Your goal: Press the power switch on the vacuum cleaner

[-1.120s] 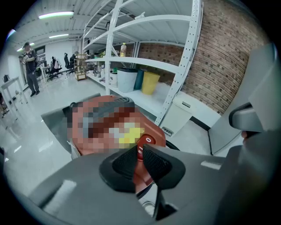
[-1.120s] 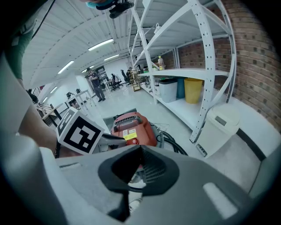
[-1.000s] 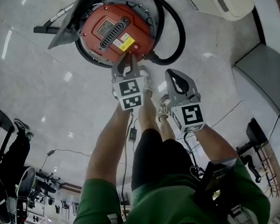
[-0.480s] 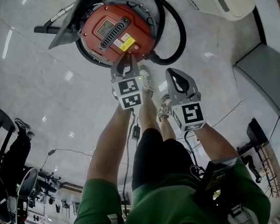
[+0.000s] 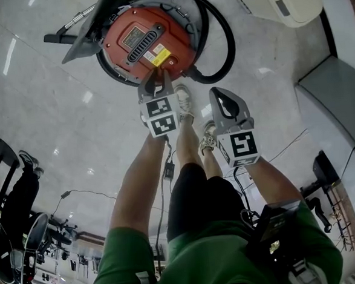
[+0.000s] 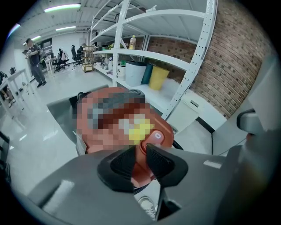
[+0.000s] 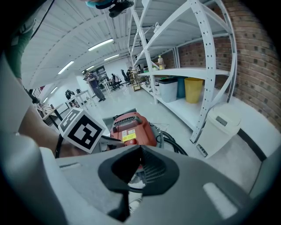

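Vacuum cleaner (image 5: 143, 40) just ahead of the left gripper (image 5: 158, 79)
Its jaws stand slightly apart and empty; the right gripper (image 5: 216, 94), jaws together, hangs beside it. The power switch (image 6: 157, 137), just past the left tips, looks not yet pressed.

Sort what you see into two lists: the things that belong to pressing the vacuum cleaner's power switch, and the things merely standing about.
Belong to the job:
vacuum cleaner
power switch
left gripper, jaws slightly apart, pointed at the switch

Merely standing about:
right gripper, jaws together, holding nothing
white bin
shelving
yellow bin on the shelving
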Available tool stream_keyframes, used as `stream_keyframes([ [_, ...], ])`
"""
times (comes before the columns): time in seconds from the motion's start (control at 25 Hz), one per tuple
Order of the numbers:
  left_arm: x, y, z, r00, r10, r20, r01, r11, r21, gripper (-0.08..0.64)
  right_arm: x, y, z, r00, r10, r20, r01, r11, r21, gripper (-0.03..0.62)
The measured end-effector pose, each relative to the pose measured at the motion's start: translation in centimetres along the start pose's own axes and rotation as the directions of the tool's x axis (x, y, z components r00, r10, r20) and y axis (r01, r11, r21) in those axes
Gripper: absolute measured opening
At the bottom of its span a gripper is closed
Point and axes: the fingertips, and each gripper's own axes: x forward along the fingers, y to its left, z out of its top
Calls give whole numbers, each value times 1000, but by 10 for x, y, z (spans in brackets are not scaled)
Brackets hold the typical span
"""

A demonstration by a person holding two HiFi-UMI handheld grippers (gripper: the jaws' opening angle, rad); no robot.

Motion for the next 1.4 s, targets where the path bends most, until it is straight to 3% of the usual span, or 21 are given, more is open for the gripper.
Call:
stream_keyframes([
  [0.36,1,2,0,1000,13,-3,-13,1000,-27,89,-6,-3,4,1000,-11,-1,11,1000,-13,3],
  [0.64,-21,16,-11,996,83,-28,-82,996,14,78,-19,2,14,1000,-13,0,13,999,-32,3],
  [1.16,-103,26,7,988,139,72,-139,990,-7,75,-59,17,59,997,-2,82,9,996,-89,3],
  [1.4,-155,8,21,980,138,140,-144,989,32,75,-100,29,73,994,6,112,5,995,-104,3],
])
